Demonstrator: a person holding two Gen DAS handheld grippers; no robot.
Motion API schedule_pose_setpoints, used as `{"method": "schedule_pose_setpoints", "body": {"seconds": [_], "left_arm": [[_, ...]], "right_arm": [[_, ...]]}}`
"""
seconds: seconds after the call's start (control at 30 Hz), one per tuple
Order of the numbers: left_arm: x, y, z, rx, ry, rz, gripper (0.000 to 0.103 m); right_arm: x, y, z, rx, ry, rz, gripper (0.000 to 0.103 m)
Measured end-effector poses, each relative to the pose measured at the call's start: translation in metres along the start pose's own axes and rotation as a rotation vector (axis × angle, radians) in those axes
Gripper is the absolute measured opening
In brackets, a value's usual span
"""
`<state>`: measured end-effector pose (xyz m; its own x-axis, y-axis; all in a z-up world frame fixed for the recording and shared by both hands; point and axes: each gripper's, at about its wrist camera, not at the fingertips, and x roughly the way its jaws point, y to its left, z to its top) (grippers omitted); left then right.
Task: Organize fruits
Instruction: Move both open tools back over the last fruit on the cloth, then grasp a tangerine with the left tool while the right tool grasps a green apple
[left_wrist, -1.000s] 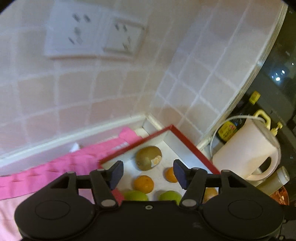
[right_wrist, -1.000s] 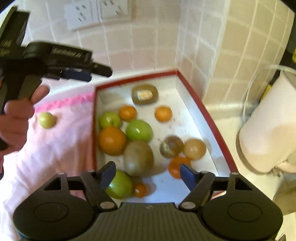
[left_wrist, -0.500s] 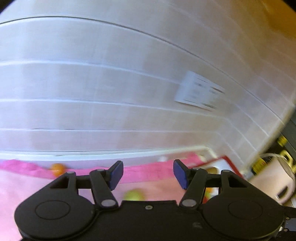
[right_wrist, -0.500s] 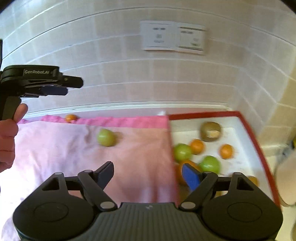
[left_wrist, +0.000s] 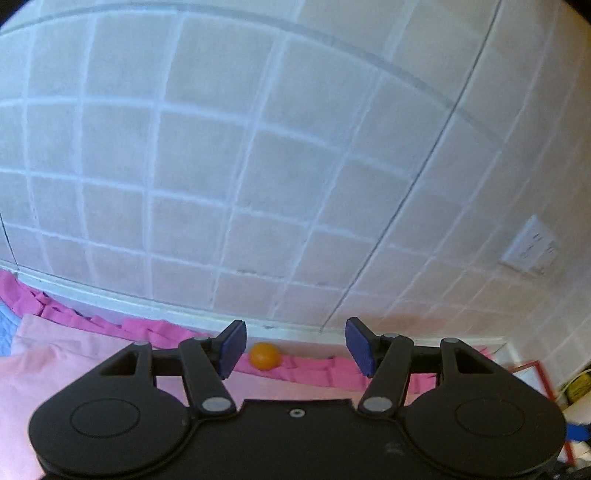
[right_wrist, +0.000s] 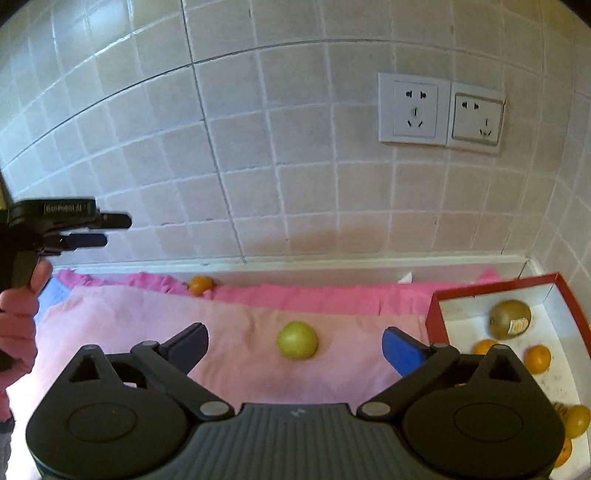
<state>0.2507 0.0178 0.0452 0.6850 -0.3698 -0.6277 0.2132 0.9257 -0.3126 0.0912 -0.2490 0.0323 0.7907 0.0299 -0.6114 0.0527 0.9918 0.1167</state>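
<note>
A small orange (left_wrist: 264, 356) lies on the pink cloth (left_wrist: 74, 354) against the wall base; it also shows in the right wrist view (right_wrist: 200, 284). My left gripper (left_wrist: 295, 349) is open and empty, aimed at it from a distance; it appears at the left of the right wrist view (right_wrist: 110, 230). A green fruit (right_wrist: 297, 339) lies on the pink cloth (right_wrist: 155, 314) ahead of my open, empty right gripper (right_wrist: 295, 345). The red-rimmed white box (right_wrist: 436, 314) at the right holds a kiwi (right_wrist: 509, 319) and several oranges.
A tiled wall stands right behind the cloth, with two white sockets (right_wrist: 441, 112). The box's red corner (left_wrist: 532, 369) and some yellow and blue items show at the far right of the left wrist view. A blue cloth edge (left_wrist: 5, 325) lies at the left.
Both grippers have swung left, away from the box. The left now faces the small orange by the wall; the right now faces the green fruit on the cloth. Both stayed open.
</note>
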Motion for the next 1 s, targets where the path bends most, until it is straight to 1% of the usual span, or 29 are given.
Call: {"method": "schedule_pose_setpoints", "body": {"seconds": [0.1,0.17,0.23,0.33,0.37,0.47,0.57,0.7,0.73,0.77,0.9,0.97,1.0], "left_arm": [[0.027,0.008,-0.009,-0.004,0.044,-0.004,0.071],[0.045,0.011,-0.016,0.01,0.07,0.01,0.071],[0.064,0.011,-0.024,0.042,0.09,0.019,0.071],[0.086,0.01,-0.035,0.089,0.124,0.058,0.071],[0.093,0.009,-0.038,0.097,0.129,0.072,0.071],[0.111,0.012,-0.041,0.088,0.146,0.064,0.071],[0.123,0.013,-0.042,0.089,0.141,0.076,0.071],[0.138,0.013,-0.043,0.091,0.151,0.081,0.07],[0.142,0.013,-0.044,0.096,0.158,0.087,0.069],[0.147,0.012,-0.045,0.1,0.163,0.094,0.067],[0.16,0.01,-0.051,0.115,0.17,0.121,0.067],[0.164,0.012,-0.053,0.105,0.171,0.121,0.067],[0.166,0.012,-0.054,0.097,0.169,0.123,0.065]], "right_arm": [[0.015,0.0,-0.002,-0.021,-0.01,-0.03,0.102],[0.024,-0.001,-0.005,-0.024,-0.006,-0.02,0.102],[0.038,-0.005,-0.008,-0.018,0.014,-0.005,0.102],[0.059,-0.008,-0.012,-0.012,0.054,0.007,0.102],[0.066,-0.009,-0.014,-0.011,0.064,0.006,0.101],[0.084,-0.008,-0.018,-0.022,0.085,0.001,0.1],[0.099,-0.006,-0.021,-0.042,0.102,0.001,0.099],[0.119,-0.005,-0.024,-0.048,0.139,0.022,0.096],[0.123,-0.005,-0.025,-0.043,0.146,0.027,0.094],[0.127,-0.005,-0.025,-0.039,0.15,0.031,0.094],[0.14,-0.006,-0.024,-0.032,0.158,0.05,0.094],[0.141,-0.005,-0.023,-0.035,0.149,0.059,0.094],[0.143,-0.005,-0.023,-0.038,0.147,0.059,0.094]]}}
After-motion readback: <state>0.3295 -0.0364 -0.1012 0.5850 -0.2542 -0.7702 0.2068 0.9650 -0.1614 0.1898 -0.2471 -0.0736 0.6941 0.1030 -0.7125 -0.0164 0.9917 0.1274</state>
